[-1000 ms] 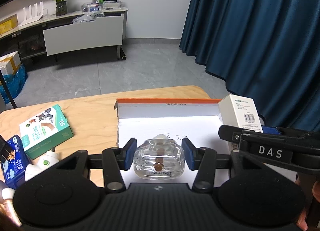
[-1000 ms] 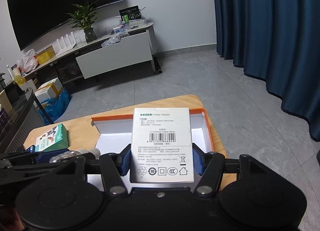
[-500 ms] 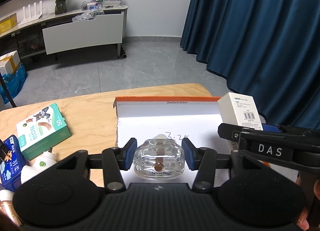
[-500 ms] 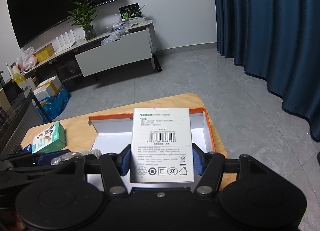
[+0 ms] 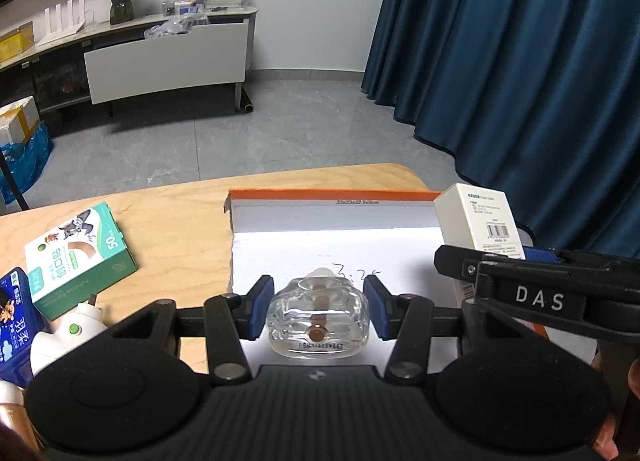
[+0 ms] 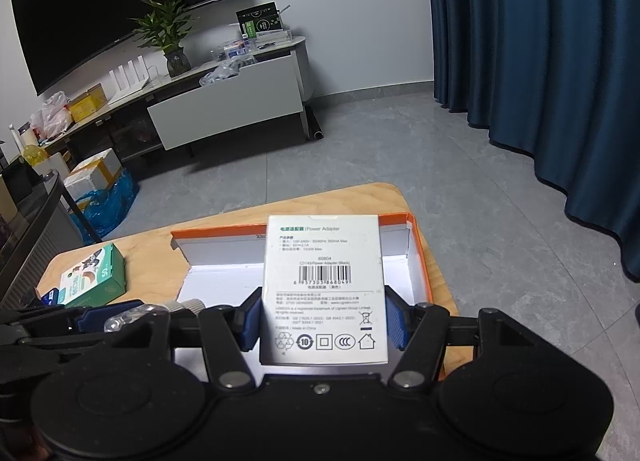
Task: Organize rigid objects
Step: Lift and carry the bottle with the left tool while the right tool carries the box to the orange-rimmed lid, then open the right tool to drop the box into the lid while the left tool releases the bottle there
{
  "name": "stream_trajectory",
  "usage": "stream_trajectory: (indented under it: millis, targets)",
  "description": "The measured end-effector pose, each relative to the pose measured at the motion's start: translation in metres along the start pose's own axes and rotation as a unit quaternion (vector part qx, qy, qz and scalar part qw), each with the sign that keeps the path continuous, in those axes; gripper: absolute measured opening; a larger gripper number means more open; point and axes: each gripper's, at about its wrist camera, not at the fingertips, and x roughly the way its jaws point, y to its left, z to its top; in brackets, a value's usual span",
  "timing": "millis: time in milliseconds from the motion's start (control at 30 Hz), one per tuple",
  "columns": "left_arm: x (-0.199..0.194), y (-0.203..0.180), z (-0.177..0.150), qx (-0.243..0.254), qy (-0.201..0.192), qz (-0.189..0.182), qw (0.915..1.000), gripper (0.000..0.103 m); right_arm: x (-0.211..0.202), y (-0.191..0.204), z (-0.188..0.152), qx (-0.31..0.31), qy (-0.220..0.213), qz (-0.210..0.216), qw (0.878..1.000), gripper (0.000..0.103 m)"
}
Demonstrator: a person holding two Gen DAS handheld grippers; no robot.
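Observation:
My left gripper (image 5: 319,307) is shut on a clear glass bottle (image 5: 318,321), its blue pads pressing both sides, above the near part of the white tray with an orange rim (image 5: 332,196). My right gripper (image 6: 323,323) is shut on a white power adapter box (image 6: 324,285), held upright over the same tray (image 6: 420,249). In the left wrist view the adapter box (image 5: 478,221) shows at the right, above the black side of the right gripper. In the right wrist view the left gripper (image 6: 112,315) and the bottle (image 6: 132,317) show at the lower left.
The tray lies on a wooden table (image 5: 180,221) whose far edge is rounded. Left of the tray are a green box (image 5: 80,257), a blue packet (image 5: 16,321) and a white device (image 5: 72,335). A blue curtain (image 5: 520,81) hangs to the right.
Both views have drifted slightly, so the tray sits a touch farther left. Both grips are unchanged.

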Motion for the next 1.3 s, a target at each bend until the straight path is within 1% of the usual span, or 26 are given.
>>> stream_trajectory:
  millis: [333,433,500,700,833,867,933,1000,1067,1200,1300]
  targets:
    - [0.007,0.002,0.003,-0.003,0.0,-0.001,1.0,0.05,0.006,0.0,0.001,-0.003,-0.001,-0.007,1.0,0.07]
    - [0.01,0.002,0.004,-0.003,-0.003,0.0,1.0,0.05,0.009,-0.002,0.005,-0.004,-0.005,-0.01,1.0,0.072]
    - [0.013,0.003,0.006,-0.005,-0.003,-0.004,1.0,0.05,0.009,-0.003,0.007,-0.004,-0.009,-0.013,1.0,0.08]
    - [0.022,0.0,0.009,-0.005,-0.002,-0.012,0.9999,0.05,-0.004,-0.01,0.009,0.01,-0.034,-0.021,0.999,0.08]
    - [0.033,-0.004,0.013,-0.018,0.007,-0.034,0.9992,0.049,-0.015,-0.015,0.008,0.015,-0.044,-0.031,0.998,0.08]
    - [0.035,-0.006,0.013,-0.018,0.01,-0.036,0.9991,0.05,-0.018,-0.015,0.008,0.016,-0.048,-0.037,0.998,0.08]
    - [0.033,-0.01,0.013,-0.018,0.006,-0.033,0.9993,0.067,-0.022,-0.016,0.007,0.014,-0.052,-0.046,0.997,0.08]
    - [0.026,-0.011,0.011,-0.016,-0.001,-0.032,0.9993,0.073,-0.028,-0.016,0.006,0.013,-0.055,-0.047,0.997,0.081]
    - [0.018,-0.012,0.009,-0.014,-0.004,-0.031,0.9994,0.074,-0.034,-0.015,0.004,0.014,-0.059,-0.048,0.997,0.081]
    - [-0.003,-0.009,0.004,-0.008,-0.01,-0.015,0.9998,0.082,-0.046,-0.009,-0.002,0.014,-0.059,-0.04,0.997,0.081]
    - [-0.02,-0.007,-0.003,-0.004,-0.015,-0.005,0.9999,0.084,-0.055,-0.003,-0.009,0.014,-0.058,-0.036,0.998,0.082]
